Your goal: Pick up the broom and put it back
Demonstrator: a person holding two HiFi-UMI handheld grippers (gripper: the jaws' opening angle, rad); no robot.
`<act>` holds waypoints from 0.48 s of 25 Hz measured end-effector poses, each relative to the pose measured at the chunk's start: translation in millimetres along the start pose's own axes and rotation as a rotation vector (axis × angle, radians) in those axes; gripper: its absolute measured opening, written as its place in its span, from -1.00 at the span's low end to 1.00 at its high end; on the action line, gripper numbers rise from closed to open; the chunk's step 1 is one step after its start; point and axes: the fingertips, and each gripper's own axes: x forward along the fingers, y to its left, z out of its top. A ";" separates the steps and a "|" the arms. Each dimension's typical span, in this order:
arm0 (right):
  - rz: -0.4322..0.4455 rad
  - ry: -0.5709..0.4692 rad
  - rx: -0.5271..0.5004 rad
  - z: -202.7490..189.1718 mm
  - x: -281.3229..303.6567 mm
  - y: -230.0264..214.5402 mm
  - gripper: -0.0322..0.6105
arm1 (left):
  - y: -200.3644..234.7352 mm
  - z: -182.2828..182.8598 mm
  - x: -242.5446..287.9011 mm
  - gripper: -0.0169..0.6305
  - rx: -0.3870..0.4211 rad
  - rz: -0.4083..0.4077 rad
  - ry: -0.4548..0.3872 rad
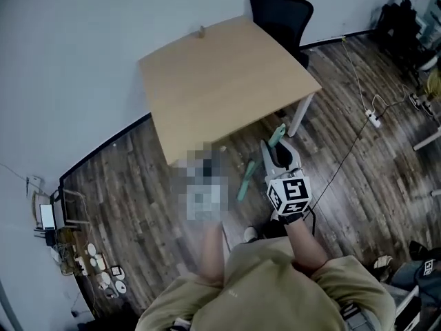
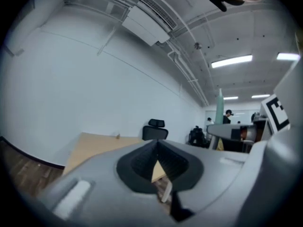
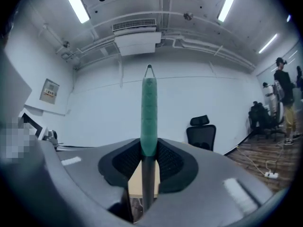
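Observation:
The broom's green handle grip (image 3: 149,112) stands upright between the pads of my right gripper (image 3: 149,151), which is shut on it; a dark stick continues below the grip. In the head view the right gripper (image 1: 275,150) is held in front of the body near the table's corner, with the green handle tip (image 1: 277,135) poking past its fingers and another green piece (image 1: 246,181) lower down to the left. My left gripper (image 2: 157,146) is shut with nothing between its pads. In the head view it is hidden behind a blurred patch.
A light wooden table (image 1: 227,81) stands ahead against the white wall, with a black office chair (image 1: 279,12) behind it. A power strip and cable (image 1: 374,119) lie on the wood floor at right. Clutter (image 1: 69,240) sits at the left wall. A person (image 3: 284,98) stands far off.

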 end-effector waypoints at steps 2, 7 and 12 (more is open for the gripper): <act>-0.113 -0.026 0.001 12.2 -25.7 -46.1 -0.60 | -46.2 -4.2 28.8 -0.94 0.004 -0.118 0.018; -0.345 -0.070 -0.009 30.4 -89.6 -169.7 -0.59 | -183.3 -3.3 99.2 -0.94 0.045 -0.374 0.015; -0.494 -0.129 -0.044 62.7 -158.6 -289.6 -0.59 | -327.2 -6.8 170.3 -0.94 0.063 -0.539 -0.002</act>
